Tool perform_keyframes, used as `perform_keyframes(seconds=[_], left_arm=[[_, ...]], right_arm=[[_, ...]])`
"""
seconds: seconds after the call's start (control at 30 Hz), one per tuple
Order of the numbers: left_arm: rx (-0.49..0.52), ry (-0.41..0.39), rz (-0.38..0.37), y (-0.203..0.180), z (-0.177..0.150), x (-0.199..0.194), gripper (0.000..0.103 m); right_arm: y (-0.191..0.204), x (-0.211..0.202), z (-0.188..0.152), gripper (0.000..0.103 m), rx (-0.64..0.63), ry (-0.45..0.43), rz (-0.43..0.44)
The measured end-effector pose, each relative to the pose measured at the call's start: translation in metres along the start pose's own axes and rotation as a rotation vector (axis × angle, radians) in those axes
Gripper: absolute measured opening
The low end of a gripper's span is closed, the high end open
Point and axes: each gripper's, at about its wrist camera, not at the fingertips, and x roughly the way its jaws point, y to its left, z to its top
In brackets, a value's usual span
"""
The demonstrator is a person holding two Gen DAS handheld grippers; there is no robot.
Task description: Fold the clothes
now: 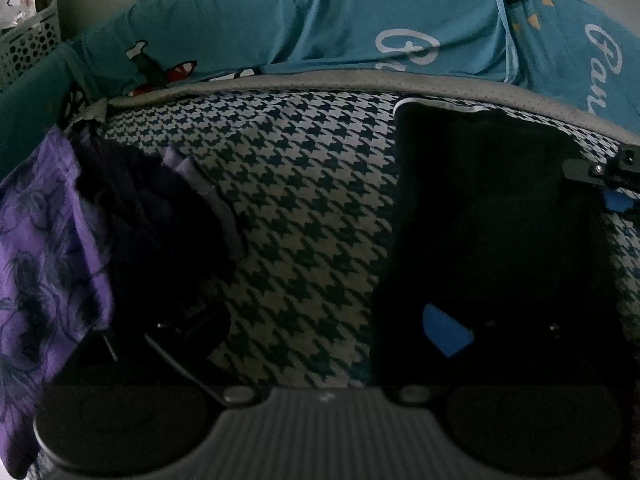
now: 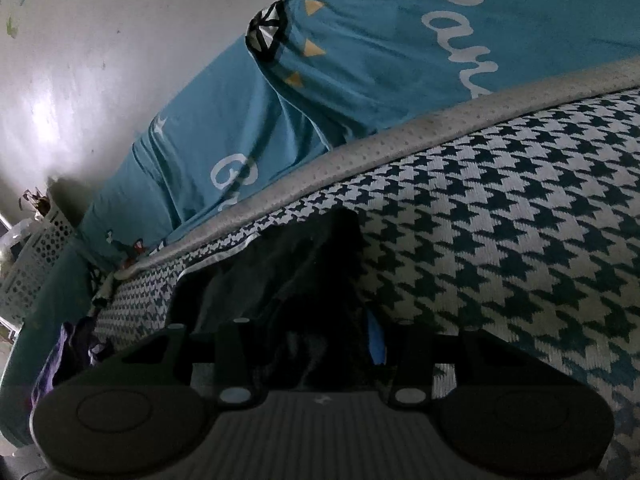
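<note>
Our right fingers [image 2: 376, 344] pinch the black garment [image 2: 288, 280] between them, left fingers [image 1: 444, 332] spread wide beside it, so we should lift evenly, keeping edges aligned.

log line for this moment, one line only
stage: folding | black garment on houndstooth mat | right hand-held gripper: on garment, grip unclear | left hand-held gripper: open | purple cloth left
</note>
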Motion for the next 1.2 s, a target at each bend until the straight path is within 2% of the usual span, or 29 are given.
perform_keyframes(seconds=[0.4,0.53,0.7,0.77,0.8,0.83,0.93,1.2], left_arm=[[-0.023,0.011,-0.024,0.006,-0.001,0.002,0.103],[-0.023,0.014,-0.028,0.007,-0.001,0.002,0.103],[-0.027,0.020,-0.034,0.007,0.000,0.003,0.103],[-0.026,0.020,-0.032,0.006,0.000,0.003,0.103],[-0.024,0.020,-0.031,0.005,0.000,0.003,0.103],[-0.022,0.019,-0.030,0.004,0.001,0.003,0.103],[-0.015,0.017,-0.034,-0.001,0.003,0.001,0.103],[0.010,-0.008,-0.078,-0.013,0.006,-0.008,0.103]], right_arm=[[-0.001,0.016,0.005,0.042,0.006,-0.017,0.078],[-0.002,0.025,0.006,0.036,0.007,-0.007,0.120],[-0.003,0.034,0.006,0.035,0.020,-0.009,0.153],[-0.002,0.036,0.007,0.030,0.018,-0.008,0.150],[-0.001,0.038,0.007,0.021,0.014,-0.004,0.146],[-0.001,0.039,0.007,0.017,0.014,0.003,0.144],[0.000,0.036,0.007,0.012,0.035,-0.005,0.126],[0.005,0.005,0.013,0.010,0.062,-0.097,0.010]])
